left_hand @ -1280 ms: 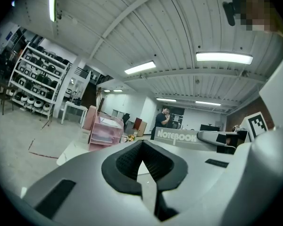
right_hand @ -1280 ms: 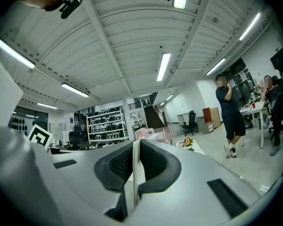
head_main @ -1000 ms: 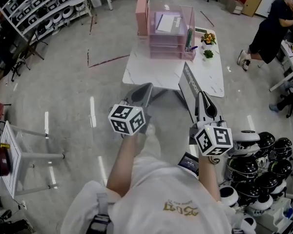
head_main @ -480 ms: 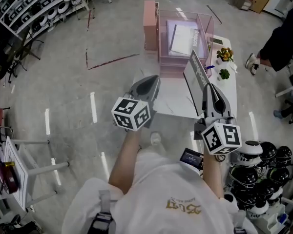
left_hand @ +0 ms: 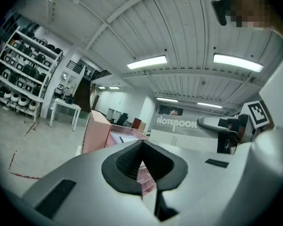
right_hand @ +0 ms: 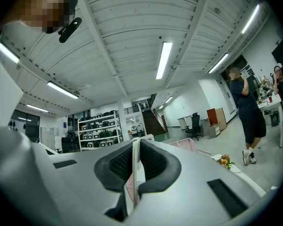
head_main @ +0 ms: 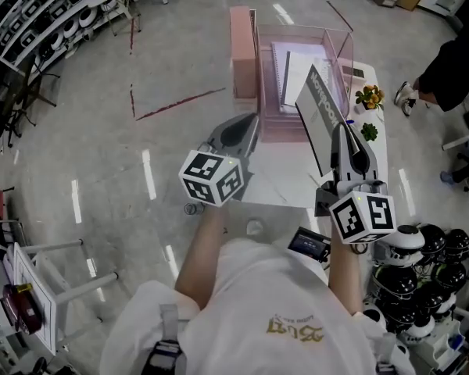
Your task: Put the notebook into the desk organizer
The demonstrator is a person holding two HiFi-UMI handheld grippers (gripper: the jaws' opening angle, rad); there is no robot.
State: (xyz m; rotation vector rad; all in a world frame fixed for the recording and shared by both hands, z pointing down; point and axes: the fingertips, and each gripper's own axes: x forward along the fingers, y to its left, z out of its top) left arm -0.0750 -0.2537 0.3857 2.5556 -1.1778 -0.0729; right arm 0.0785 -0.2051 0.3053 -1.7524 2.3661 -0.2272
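The notebook [head_main: 320,100], clamped in the right gripper [head_main: 340,130], is held just short of the desk organizer [head_main: 275,123]; slotting in is needed next.

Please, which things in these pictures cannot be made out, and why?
Desk organizer, lower trays' contents: head view, covered by its top tray and the notebook.
Notebook's small print: head view, too small.
Notebook cover: right gripper view, only its edge shows.
Bystander: head view, cut by right edge.
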